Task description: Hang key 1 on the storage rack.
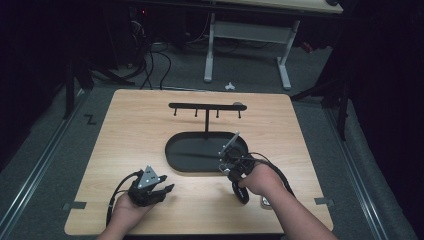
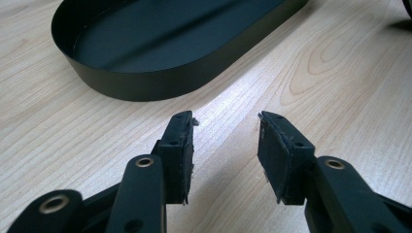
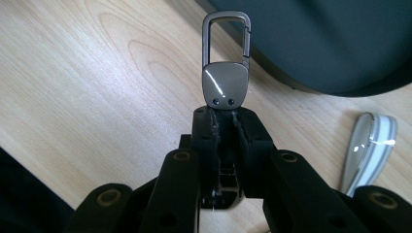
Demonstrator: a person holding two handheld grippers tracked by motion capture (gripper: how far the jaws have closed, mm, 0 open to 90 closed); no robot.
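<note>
The right gripper (image 3: pixel 224 116) pinches a metal keychain clip (image 3: pixel 225 63) tight between its jaws. The clip sticks straight out past the jaw tips, with its open loop farthest away. It hangs above the wooden table (image 3: pixel 97 73), just beside the rim of the black oval tray (image 3: pixel 330 43). The part of the tray that shows has nothing in it. A silver and white thing (image 3: pixel 368 145) lies on the table near this gripper. The left gripper (image 2: pixel 226 141) has its jaws apart and holds nothing; it sits near the tray's (image 2: pixel 160 48) other side.

The high view looks down from above the desk's (image 1: pixel 150 130) six o'clock edge; both gripper views skim close, sharing the black tray (image 2: pixel 145 48).
</note>
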